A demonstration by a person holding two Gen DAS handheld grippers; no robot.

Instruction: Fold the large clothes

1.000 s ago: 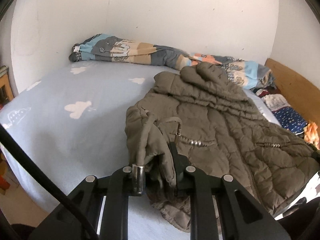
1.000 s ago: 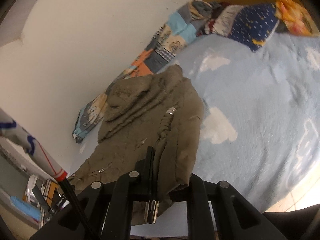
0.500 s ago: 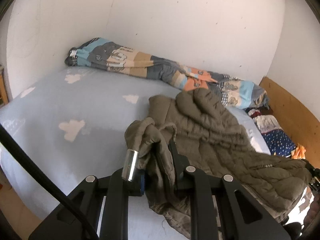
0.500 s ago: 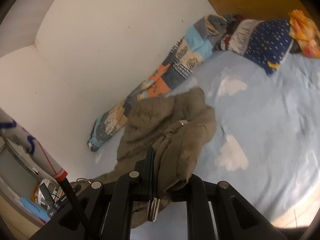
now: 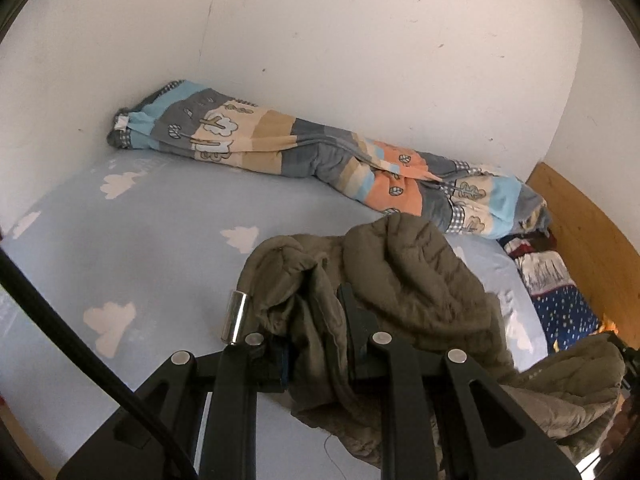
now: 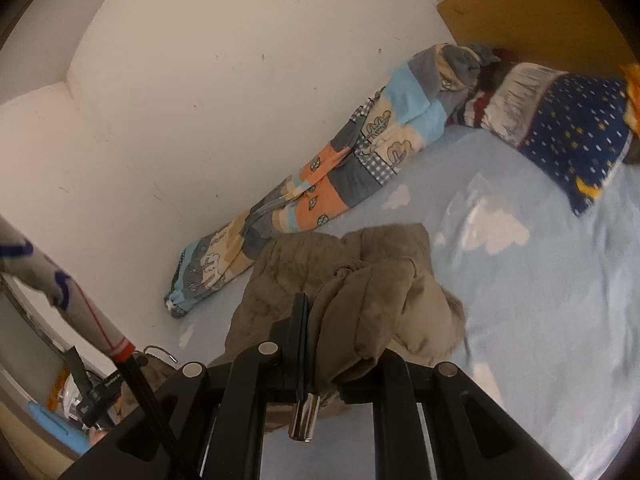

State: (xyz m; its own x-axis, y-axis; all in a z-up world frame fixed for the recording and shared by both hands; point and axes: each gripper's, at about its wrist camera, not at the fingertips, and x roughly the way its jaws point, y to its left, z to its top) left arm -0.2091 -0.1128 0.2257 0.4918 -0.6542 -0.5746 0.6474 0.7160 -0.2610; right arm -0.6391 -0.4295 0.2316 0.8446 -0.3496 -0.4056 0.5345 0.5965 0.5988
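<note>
An olive quilted jacket [image 5: 412,280] hangs bunched above a light blue bed sheet with white clouds [image 5: 140,264]. My left gripper [image 5: 316,320] is shut on a fold of the jacket's hem, a silver cord end [image 5: 234,318] dangling beside it. My right gripper [image 6: 340,332] is shut on another bunched part of the jacket [image 6: 360,280], with a silver cord end [image 6: 304,420] below it. The jacket's far part still drapes toward the sheet [image 6: 540,300].
A rolled patchwork quilt [image 5: 320,160] lies along the white wall; it also shows in the right wrist view [image 6: 340,184]. A dark blue star-print pillow [image 6: 572,136] and a wooden headboard [image 5: 592,240] are at the bed's right end. Shelves with clutter [image 6: 60,420] stand at left.
Both grippers have lifted the jacket's hem up and carried it toward the wall. The jacket has bunched and folded over itself, leaving more of the sheet uncovered.
</note>
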